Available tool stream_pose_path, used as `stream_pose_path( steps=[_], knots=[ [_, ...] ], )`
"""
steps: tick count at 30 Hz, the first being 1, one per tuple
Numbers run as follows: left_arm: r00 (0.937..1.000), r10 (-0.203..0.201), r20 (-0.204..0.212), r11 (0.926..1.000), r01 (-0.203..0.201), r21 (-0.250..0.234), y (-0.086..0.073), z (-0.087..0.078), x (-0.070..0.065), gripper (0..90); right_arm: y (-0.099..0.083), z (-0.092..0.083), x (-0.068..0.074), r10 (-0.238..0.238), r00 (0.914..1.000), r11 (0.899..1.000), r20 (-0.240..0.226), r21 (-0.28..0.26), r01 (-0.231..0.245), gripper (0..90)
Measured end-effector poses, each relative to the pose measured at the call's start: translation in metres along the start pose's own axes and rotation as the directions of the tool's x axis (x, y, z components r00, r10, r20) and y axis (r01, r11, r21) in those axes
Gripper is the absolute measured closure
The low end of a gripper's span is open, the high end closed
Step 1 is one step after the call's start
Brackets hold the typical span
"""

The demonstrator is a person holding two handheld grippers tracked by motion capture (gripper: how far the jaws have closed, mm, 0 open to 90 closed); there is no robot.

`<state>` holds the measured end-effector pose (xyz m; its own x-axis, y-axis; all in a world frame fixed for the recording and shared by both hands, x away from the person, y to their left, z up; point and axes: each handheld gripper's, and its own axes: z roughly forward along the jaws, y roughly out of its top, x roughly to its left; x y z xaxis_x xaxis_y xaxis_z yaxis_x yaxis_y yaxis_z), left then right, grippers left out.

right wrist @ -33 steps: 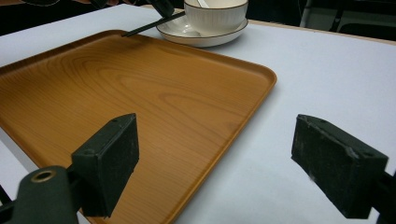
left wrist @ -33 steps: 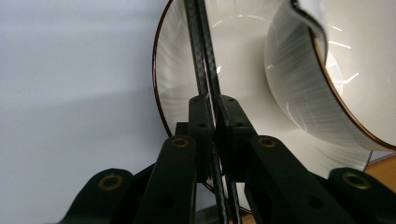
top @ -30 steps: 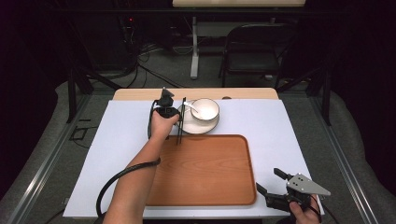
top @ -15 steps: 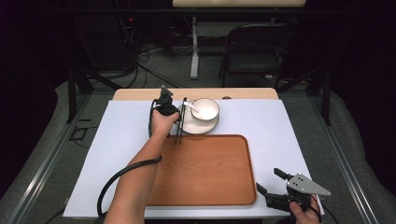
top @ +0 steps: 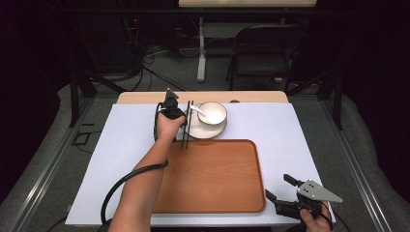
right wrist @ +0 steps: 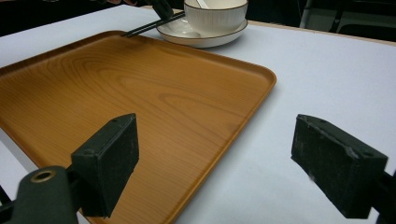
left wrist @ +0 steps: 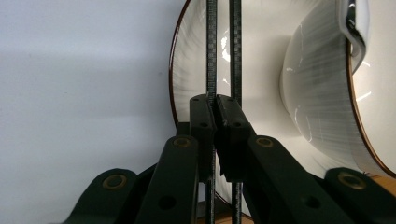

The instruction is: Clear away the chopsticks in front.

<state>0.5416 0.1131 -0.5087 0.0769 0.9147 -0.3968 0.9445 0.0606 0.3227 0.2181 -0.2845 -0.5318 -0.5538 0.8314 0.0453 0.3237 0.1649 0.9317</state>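
A wooden tray (top: 212,179) lies on the desk (top: 125,145). Behind it, beside the plate (top: 205,129), the left gripper (top: 181,118) pinches black chopsticks (top: 186,130). The right gripper (top: 283,193) rests, fingers wide.

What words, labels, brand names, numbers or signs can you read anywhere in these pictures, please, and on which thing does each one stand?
None: no readable text stands on anything here.
The chopsticks carry a woven checker pattern, not letters.
The bowl, the plate, the wooden tray and the white table cover are all unmarked.
The left claw and right claw show bare black pads with no label.
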Motion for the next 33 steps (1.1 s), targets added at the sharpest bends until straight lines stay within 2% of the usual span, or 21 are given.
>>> stream_pose_path(
  steps=[8, 17, 19, 23, 27, 28, 29, 32, 33],
  knots=[
    [0.9997, -0.017, 0.015, 0.999, 0.018, -0.042, -0.003, -0.02, 0.004, 86.0, 0.0, 0.0, 0.0, -0.001, 1.0, 1.0, 0.0, 0.0, 0.001, 14.8],
    [0.9981, -0.019, 0.059, 0.997, 0.024, -0.074, -0.028, -0.047, 0.013, 86.0, 0.0, 0.001, 0.0, -0.002, 1.0, 1.0, 0.0, 0.004, 0.002, 14.8],
    [0.9959, -0.009, 0.09, 0.9971, 0.016, -0.074, -0.04, -0.055, 0.016, 86.0, 0.001, 0.001, 0.001, -0.006, 1.0, 1.0, 0.001, 0.007, 0.006, 14.7],
    [0.992, 0.017, 0.125, 0.9973, -0.008, -0.073, -0.059, -0.066, 0.016, 86.0, 0.001, 0.002, 0.001, -0.008, 1.0, 1.0, 0.002, 0.009, 0.008, 14.8],
    [0.9887, 0.062, 0.136, 0.9958, -0.053, -0.075, -0.083, -0.075, 0.018, 86.0, 0.001, 0.002, 0.001, -0.008, 1.0, 1.0, 0.003, 0.008, 0.008, 14.8],
    [0.9887, 0.062, 0.136, 0.9958, -0.053, -0.075, -0.083, -0.075, 0.018, 85.9, 0.001, 0.002, 0.001, -0.008, 1.0, 1.0, 0.003, 0.008, 0.008, 14.8],
    [0.9851, 0.078, 0.153, 0.995, -0.068, -0.073, -0.096, -0.078, 0.019, 86.0, 0.001, 0.002, 0.001, -0.005, 1.0, 1.0, 0.004, 0.007, 0.005, 14.8],
    [0.979, 0.07, 0.192, 0.9958, -0.057, -0.072, -0.115, -0.081, 0.022, 86.0, 0.001, 0.002, 0.001, -0.007, 1.0, 1.0, 0.005, 0.007, 0.007, 14.8],
    [0.9774, 0.078, 0.197, 0.9953, -0.064, -0.073, -0.12, -0.082, 0.023, 86.0, 0.001, 0.002, 0.001, -0.006, 1.0, 1.0, 0.006, 0.007, 0.006, 14.8]
  ],
)
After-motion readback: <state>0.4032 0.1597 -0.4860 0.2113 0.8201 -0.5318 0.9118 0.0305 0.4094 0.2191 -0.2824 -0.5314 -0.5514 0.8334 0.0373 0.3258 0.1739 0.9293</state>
